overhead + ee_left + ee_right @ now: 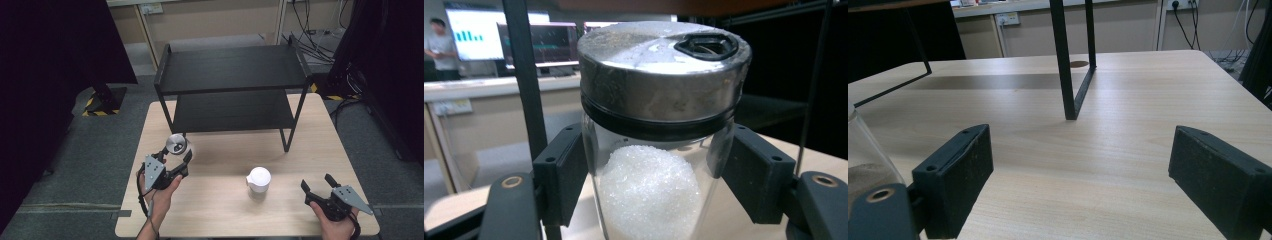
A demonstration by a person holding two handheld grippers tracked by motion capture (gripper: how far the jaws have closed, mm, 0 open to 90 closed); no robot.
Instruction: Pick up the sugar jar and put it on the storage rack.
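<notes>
A glass jar (651,170) with a silver metal lid and white crystals inside is clamped between the jaws of my left gripper (176,156), lifted off the table on the left. In the high view the jar's lid (176,143) faces the camera. My right gripper (317,186) rests at the table's front right corner, jaws wide open with nothing between its pads (965,172). A second jar with a white lid (258,182) stands on the table between the two hands; its glass edge (863,155) shows at the left of the right gripper view.
A black two-tier metal shelf (232,75) stands at the far half of the wooden table (225,210); its front right leg (1064,65) rises ahead of my right gripper. Dark curtains and cables surround the table.
</notes>
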